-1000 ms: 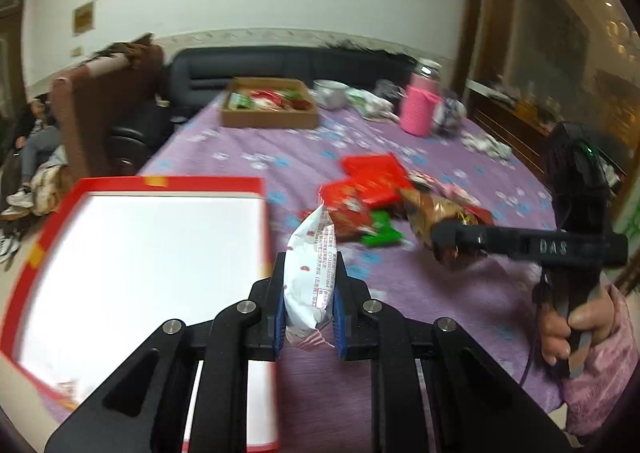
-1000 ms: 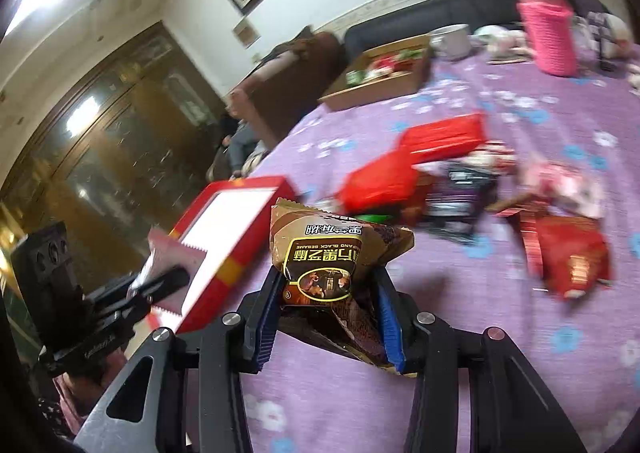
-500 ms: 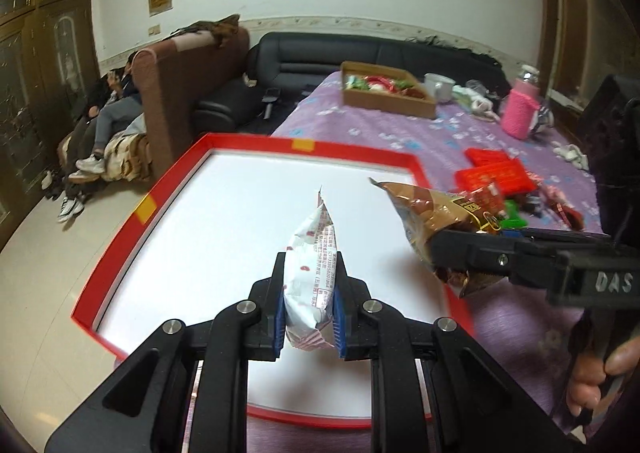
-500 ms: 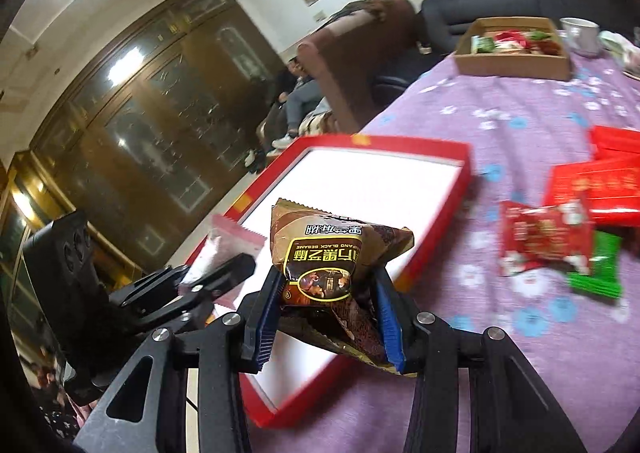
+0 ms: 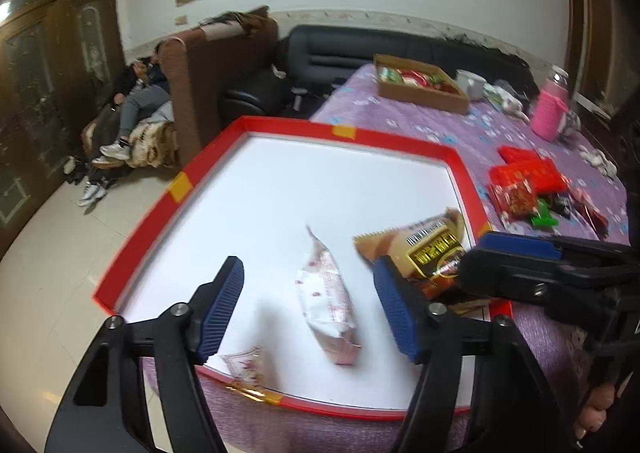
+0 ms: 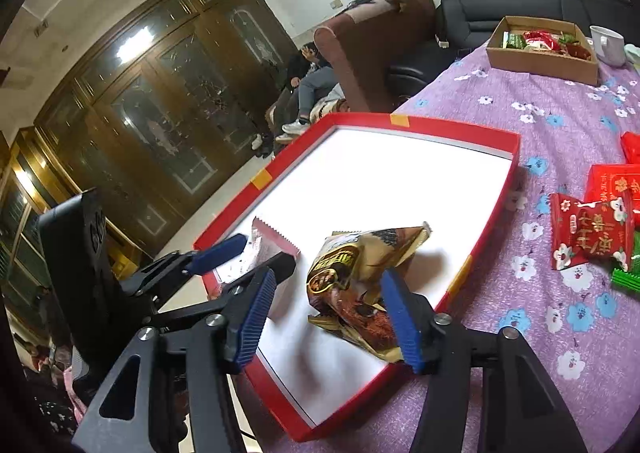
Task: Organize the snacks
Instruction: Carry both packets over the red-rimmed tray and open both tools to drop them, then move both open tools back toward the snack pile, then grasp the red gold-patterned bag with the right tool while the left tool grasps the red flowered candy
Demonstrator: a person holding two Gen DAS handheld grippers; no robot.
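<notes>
1. While both tools hang over the shallow red-rimmed tray with a white floor [image 5: 400, 141], the left gripper [image 5: 310, 309] has its blue-padded fingers [image 5: 222, 309] spread wide and holds nothing.
2. Between those fingers, touching neither, the small white snack packet with pink print [image 5: 326, 297] lies on the tray floor with its pointed end aimed away from the camera.
3. The right gripper [image 6: 334, 317] is likewise wide apart; the crumpled gold-and-brown foil snack bag [image 6: 356, 285] rests on the white floor between its pads, and whether the right-hand pad [image 6: 400, 321] touches the bag cannot be told.
4. In the left wrist view, the same foil bag [image 5: 424, 249] sits near the tray's right rim, just beside the white packet and partly behind the right gripper.
5. In the right wrist view, the white packet [image 6: 268, 249] shows between the left gripper's fingers, close to the tray's left rim.
6. A second, small pinkish wrapper [image 5: 246, 367] lies at the tray's near edge.
7. The tray rests on a table covered by a purple floral cloth [image 6: 560, 109].
8. Loose red and green snack packets [image 5: 524, 185] lie on the cloth to the right of the tray, well apart from it.
9. Farther back stands a shallow brown cardboard box filled with more snacks [image 6: 544, 49], with a white mug [image 6: 608, 45] just beside it.
</notes>
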